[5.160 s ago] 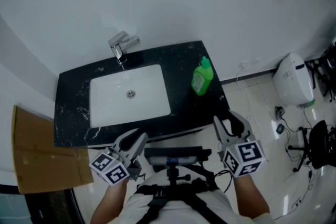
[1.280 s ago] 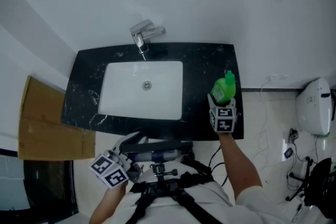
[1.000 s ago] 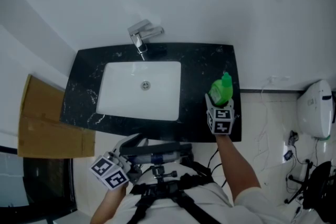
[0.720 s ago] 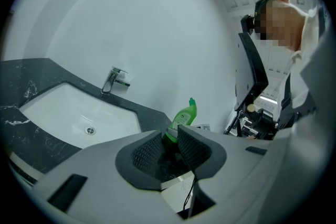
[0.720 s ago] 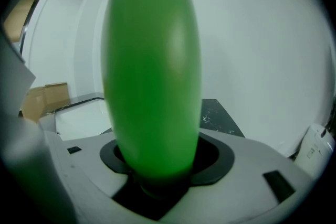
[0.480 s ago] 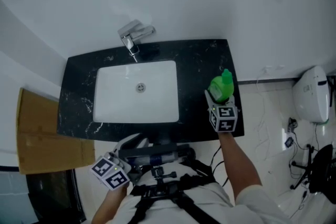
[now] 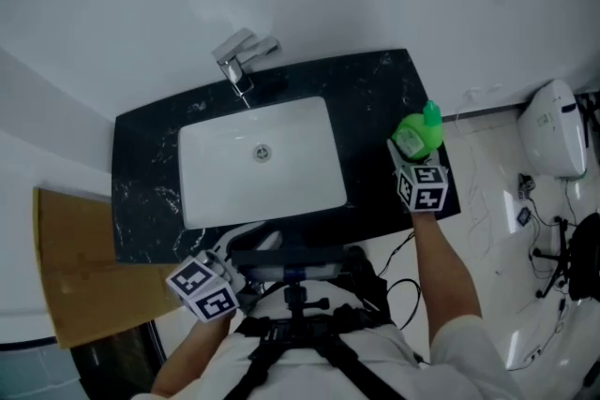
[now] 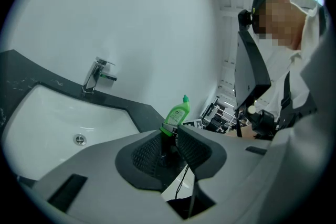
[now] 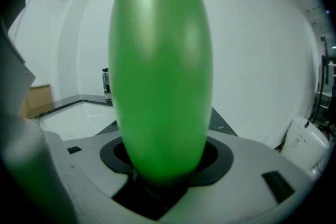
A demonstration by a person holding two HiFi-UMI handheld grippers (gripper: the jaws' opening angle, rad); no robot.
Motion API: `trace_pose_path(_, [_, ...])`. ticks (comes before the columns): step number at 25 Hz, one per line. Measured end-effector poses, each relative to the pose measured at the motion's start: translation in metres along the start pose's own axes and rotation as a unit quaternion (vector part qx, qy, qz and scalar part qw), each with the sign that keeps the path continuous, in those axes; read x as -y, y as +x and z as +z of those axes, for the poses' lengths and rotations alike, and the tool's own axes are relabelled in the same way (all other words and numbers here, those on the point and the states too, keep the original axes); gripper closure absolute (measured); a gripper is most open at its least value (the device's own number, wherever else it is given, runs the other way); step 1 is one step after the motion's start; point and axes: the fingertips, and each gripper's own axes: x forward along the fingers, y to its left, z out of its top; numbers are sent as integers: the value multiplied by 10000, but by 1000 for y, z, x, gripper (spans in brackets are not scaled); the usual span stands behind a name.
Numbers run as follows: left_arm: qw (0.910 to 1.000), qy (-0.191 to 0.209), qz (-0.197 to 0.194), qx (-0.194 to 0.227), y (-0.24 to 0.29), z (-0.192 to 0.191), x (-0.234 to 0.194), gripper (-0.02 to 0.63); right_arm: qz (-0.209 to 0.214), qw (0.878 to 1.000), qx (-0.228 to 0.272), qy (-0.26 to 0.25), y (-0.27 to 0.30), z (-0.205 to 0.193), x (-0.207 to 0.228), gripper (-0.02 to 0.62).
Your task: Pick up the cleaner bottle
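**Inspector:** State of your right gripper (image 7: 413,155)?
**Assistant:** It is clamped on the bottle (image 7: 417,134). In the right gripper view the green body fills the gap, and both jaws press against its lower part.
**Inspector:** Where is the bottle?
**Assistant:** At the right edge of the table (image 7: 141,164), at 3 o'clock from the sink (image 7: 216,192). Its cap tilts toward 1 o'clock. I cannot tell whether its base touches the table.
**Inspector:** And your left gripper (image 7: 246,244)?
**Assistant:** You hold it low at 6 o'clock of the sink, off the table's front edge and well apart from the bottle. Its jaws stand narrowly apart with nothing between them.
**Inspector:** Other items?
**Assistant:** A tap (image 7: 239,66) at 12 o'clock of the sink. Cardboard (image 7: 84,276) at 8 o'clock, beside the table.
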Motion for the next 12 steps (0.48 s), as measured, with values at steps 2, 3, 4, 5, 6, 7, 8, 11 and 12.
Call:
trace_pose_path(2, [10000, 19, -51, 16, 2, 4, 1, 508, -156, 9999, -37, 43, 0, -1, -1, 367])
trace_pose_path(3, [10000, 17, -40, 54, 4, 6, 1, 508, -207, 9998, -46, 70, -1, -1, -1, 376])
trace_pose_path(4, [9999, 8, -15, 99, 5, 8, 1, 508, -251, 9996, -48, 92, -2, -1, -1, 380])
trace_pose_path(5, [9999, -6, 15, 144, 7, 10, 1, 507, -295, 9995, -49, 105, -2, -2, -1, 382])
trace_pose_path(6, [9998, -17, 48, 187, 9, 11, 2, 508, -336, 9994, -49, 114, -3, -2, 0, 383])
trace_pose_path(7, [9997, -24, 84, 228, 11, 12, 4, 508, -370, 9992, -45, 125, -4, -3, 0, 385])
trace_pose_path(8, [9996, -33, 122, 269, 13, 12, 5, 507, -393, 9991, -38, 137, -5, -3, 0, 387])
trace_pose_path(11, [9991, -87, 247, 339, 17, 10, 7, 508, -389, 9991, -14, 154, -7, -2, -1, 393])
trace_pose_path(12, [9990, -100, 280, 340, 19, 9, 9, 507, -360, 9992, -6, 149, -7, -2, -2, 395])
